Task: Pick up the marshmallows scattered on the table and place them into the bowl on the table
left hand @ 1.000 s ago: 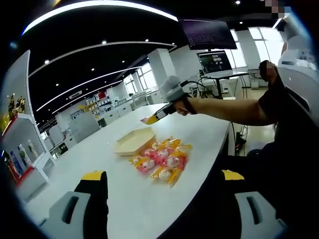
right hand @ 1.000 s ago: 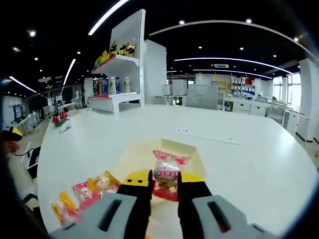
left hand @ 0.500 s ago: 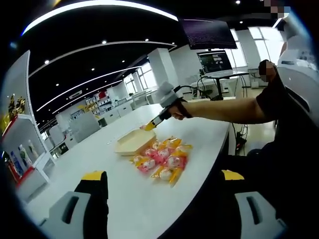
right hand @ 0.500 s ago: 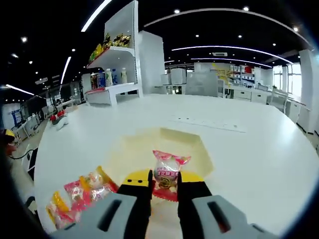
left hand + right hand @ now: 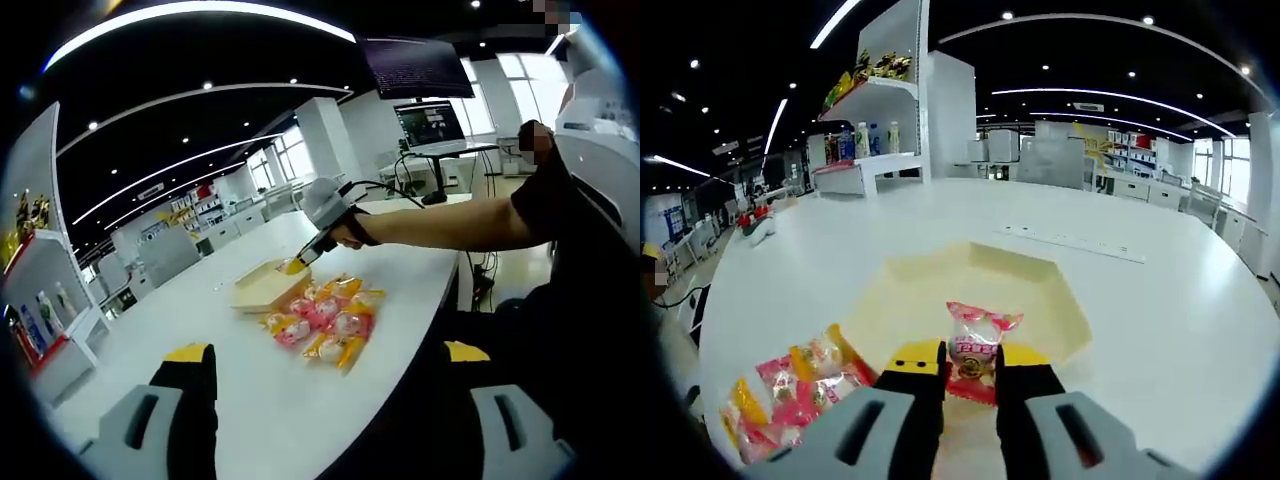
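Note:
My right gripper is shut on a pink-wrapped marshmallow, held just over the near rim of the pale yellow bowl. Several wrapped marshmallows lie on the white table to its lower left. In the left gripper view the same pile of marshmallows lies beside the bowl, and the right gripper, held by a person's outstretched arm, hangs over the bowl's right edge. My left gripper stands open, well short of the pile, with nothing between its jaws.
The white table has its edge running along the right, with the person's body beyond it. Shelves with goods stand at the table's far left. A thin white strip lies past the bowl. A monitor desk is behind.
The right gripper has moved down and forward with the marshmallow, from above the table to over the bowl's rim. The left gripper has not moved.

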Motion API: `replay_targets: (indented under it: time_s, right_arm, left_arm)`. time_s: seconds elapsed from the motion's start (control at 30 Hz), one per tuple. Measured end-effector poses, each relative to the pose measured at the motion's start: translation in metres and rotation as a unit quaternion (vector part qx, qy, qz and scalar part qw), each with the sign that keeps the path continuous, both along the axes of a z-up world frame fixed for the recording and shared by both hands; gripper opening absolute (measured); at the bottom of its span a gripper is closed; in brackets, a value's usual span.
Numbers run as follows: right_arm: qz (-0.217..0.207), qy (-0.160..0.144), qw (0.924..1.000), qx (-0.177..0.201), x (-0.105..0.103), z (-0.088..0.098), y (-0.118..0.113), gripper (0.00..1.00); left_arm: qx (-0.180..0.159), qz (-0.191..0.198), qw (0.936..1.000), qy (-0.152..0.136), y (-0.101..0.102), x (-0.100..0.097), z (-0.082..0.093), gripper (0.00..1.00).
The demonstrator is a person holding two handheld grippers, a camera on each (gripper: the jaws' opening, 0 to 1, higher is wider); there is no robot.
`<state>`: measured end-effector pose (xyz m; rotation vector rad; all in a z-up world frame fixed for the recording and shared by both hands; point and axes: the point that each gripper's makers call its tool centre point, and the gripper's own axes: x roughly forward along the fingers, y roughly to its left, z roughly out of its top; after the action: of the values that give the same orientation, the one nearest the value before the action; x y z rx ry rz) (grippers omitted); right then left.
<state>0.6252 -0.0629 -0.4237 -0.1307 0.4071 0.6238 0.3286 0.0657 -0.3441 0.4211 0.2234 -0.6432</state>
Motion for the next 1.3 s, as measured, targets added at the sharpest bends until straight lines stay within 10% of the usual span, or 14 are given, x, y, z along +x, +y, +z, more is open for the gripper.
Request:
replay_targets:
  time_s: [1.3]
  right_arm:
    - [0.015, 0.006, 0.9978, -0.064, 0.017, -0.010, 0.008, 0.18]
  left_arm:
    - [-0.011, 0.006, 0.9999, -0.008, 0.003, 0.000, 0.005, 0.91]
